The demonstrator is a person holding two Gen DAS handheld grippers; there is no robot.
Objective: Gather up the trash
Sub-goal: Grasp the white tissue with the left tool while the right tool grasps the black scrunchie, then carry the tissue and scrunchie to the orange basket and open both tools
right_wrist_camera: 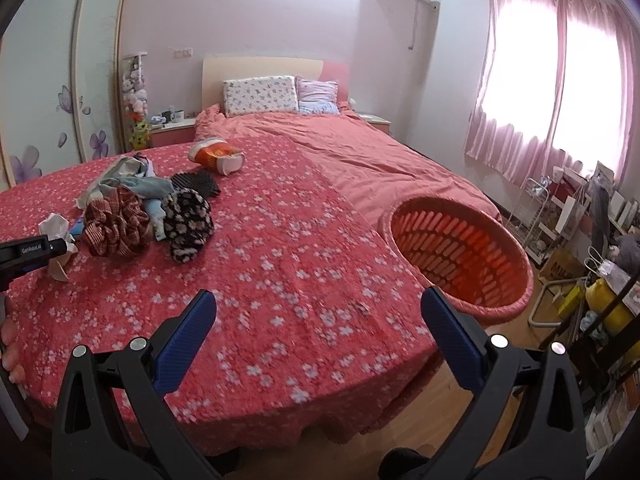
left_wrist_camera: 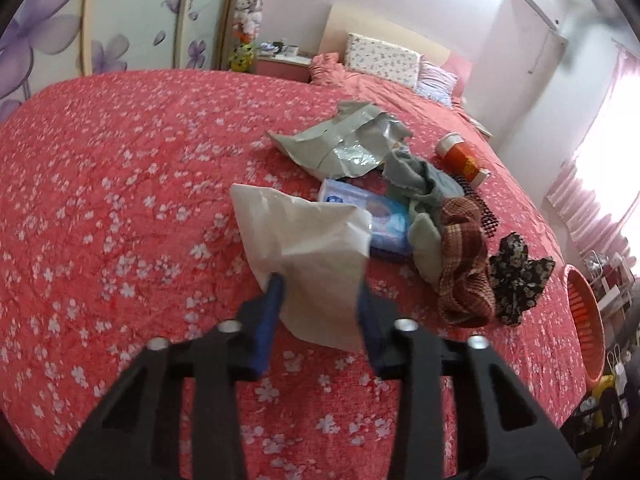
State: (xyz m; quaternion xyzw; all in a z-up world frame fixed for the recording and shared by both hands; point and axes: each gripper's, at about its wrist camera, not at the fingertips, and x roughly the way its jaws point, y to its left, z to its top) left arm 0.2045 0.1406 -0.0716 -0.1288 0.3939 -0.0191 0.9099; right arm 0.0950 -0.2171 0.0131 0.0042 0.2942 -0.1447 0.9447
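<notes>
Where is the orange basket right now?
In the right wrist view, the orange basket sits on the floor off the bed's right edge, just beyond the open right gripper.

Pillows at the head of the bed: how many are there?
2. A white floral pillow leans on the headboard; a pink striped pillow sits just right of it, touching. More may be hidden under the quilt.

White tissue (left_wrist_camera: pixel 316 256) hides part of blue pack (left_wrist_camera: pixel 384 220) ahead of left gripper (left_wrist_camera: pixel 320 292); pack's print too blurred to read.
</notes>
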